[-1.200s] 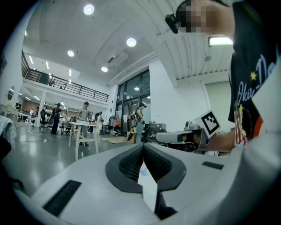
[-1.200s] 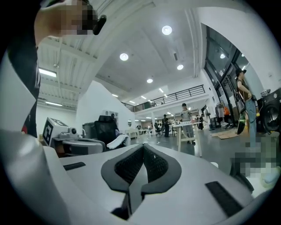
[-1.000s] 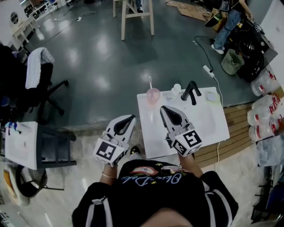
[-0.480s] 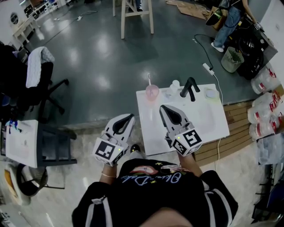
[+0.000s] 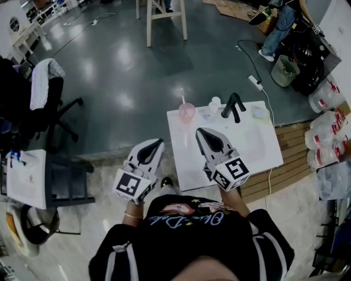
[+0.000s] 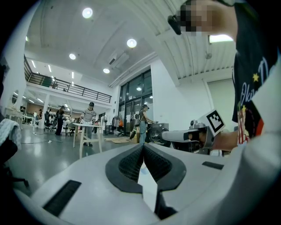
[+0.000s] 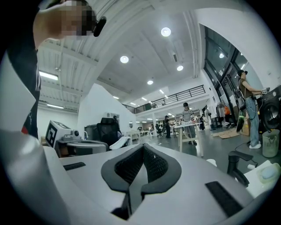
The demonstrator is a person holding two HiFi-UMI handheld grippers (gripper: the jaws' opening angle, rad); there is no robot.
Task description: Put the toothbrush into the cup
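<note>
A pink cup (image 5: 186, 113) stands at the far left corner of the white washstand (image 5: 186, 164), and a toothbrush (image 5: 183, 97) stands upright in it. My right gripper (image 5: 201, 133) hovers over the washstand, a little nearer than the cup, jaws shut on nothing. Shut and empty too, my left gripper (image 5: 159, 144) hangs over the floor just left of the washstand. In the left gripper view the pads (image 6: 131, 163) press together, with the right gripper (image 6: 180, 135) beyond them. The right gripper view shows its own pads (image 7: 154, 165) closed.
A black faucet (image 5: 232, 106) and small white bottles (image 5: 214, 104) stand at the back of the basin (image 5: 249, 142). A wooden stool (image 5: 160, 16) and a person (image 5: 281, 24) are farther off. An office chair (image 5: 46, 104) is to the left, a power strip (image 5: 255, 84) on the floor.
Both grippers stay shut and keep almost the same places. The head view has shifted slightly, so the washstand sits a little higher and to the left.
</note>
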